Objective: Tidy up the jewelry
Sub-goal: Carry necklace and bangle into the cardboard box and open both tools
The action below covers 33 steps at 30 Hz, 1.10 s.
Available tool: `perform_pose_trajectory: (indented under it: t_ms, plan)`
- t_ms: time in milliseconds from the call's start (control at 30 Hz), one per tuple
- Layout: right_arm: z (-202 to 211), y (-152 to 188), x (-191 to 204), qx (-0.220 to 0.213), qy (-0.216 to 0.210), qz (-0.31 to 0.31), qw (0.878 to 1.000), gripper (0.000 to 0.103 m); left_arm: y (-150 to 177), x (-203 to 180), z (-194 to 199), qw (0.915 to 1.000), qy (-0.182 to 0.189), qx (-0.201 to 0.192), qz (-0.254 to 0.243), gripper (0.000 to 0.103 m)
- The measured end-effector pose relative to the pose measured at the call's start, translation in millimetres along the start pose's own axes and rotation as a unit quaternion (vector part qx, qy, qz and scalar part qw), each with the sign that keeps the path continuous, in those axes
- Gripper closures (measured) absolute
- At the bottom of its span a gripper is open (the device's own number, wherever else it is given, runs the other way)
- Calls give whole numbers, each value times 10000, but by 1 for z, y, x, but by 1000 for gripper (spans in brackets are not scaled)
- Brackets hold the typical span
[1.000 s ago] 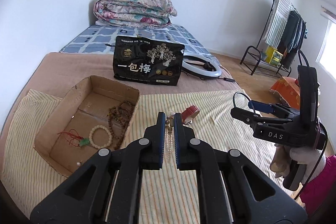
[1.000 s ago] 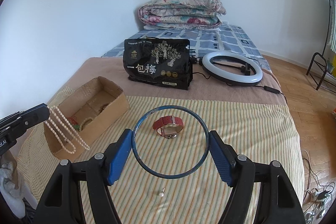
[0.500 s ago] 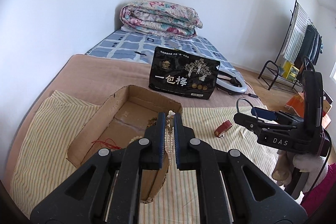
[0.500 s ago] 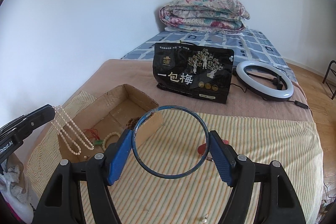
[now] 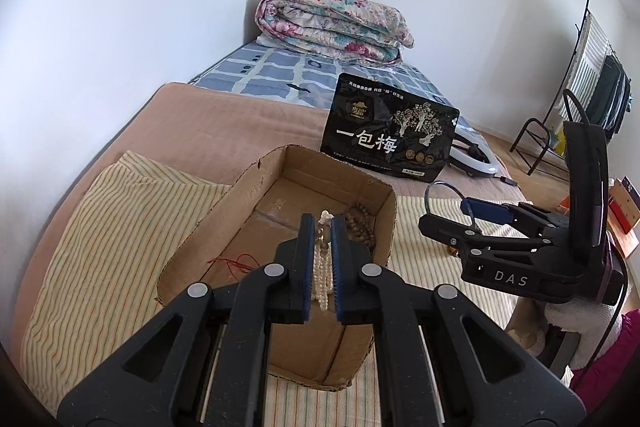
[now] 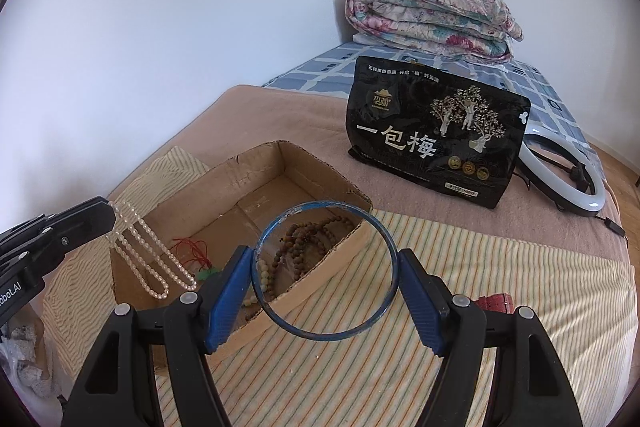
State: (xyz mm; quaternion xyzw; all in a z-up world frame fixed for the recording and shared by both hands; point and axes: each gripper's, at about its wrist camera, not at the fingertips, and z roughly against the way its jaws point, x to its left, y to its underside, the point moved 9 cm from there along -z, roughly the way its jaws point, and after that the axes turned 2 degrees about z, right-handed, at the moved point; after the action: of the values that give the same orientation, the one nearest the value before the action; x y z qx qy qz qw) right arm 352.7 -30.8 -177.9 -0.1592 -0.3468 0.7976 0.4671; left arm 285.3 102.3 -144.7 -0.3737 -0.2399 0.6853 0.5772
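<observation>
Pearls (image 5: 322,269) hang from my left gripper (image 5: 321,227), pinched between its narrow jaws above the cardboard box (image 6: 320,163) at the left of the striped cloth (image 6: 500,267). My right gripper (image 6: 325,273) holds the blue bangle (image 6: 384,239) across its wide span, just over the box's near right wall. Already in the box: brown wooden beads (image 6: 304,241), a pale bead bracelet (image 6: 264,273) and a red cord with a green pendant (image 6: 196,251). I judge we are past halfway (both loads unreleased); the red watch (image 6: 494,303) lies on the cloth at right.

My left gripper (image 5: 319,227): fingers nearly together, pinching (strand hangs between). My right gripper (image 6: 325,271): fingers spread wide, clamping a hoop.
</observation>
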Motion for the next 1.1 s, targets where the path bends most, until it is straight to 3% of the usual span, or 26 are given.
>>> perform_pose_trajectory:
  t_ms: [533, 967, 1100]
  plan:
    - [-51, -10, 30, 175, -212, 7, 9996, 28, 14, 15, -13, 9996, -114, 240, 16, 97]
    - [-64, -10, 42, 264, -218, 90, 9994, 28, 14, 21, -16, 9994, -132, 304, 70, 97]
    - [-61, -12, 41, 227, -173, 76, 9996, 22, 15, 20, -15, 9993, -210, 307, -18, 97]
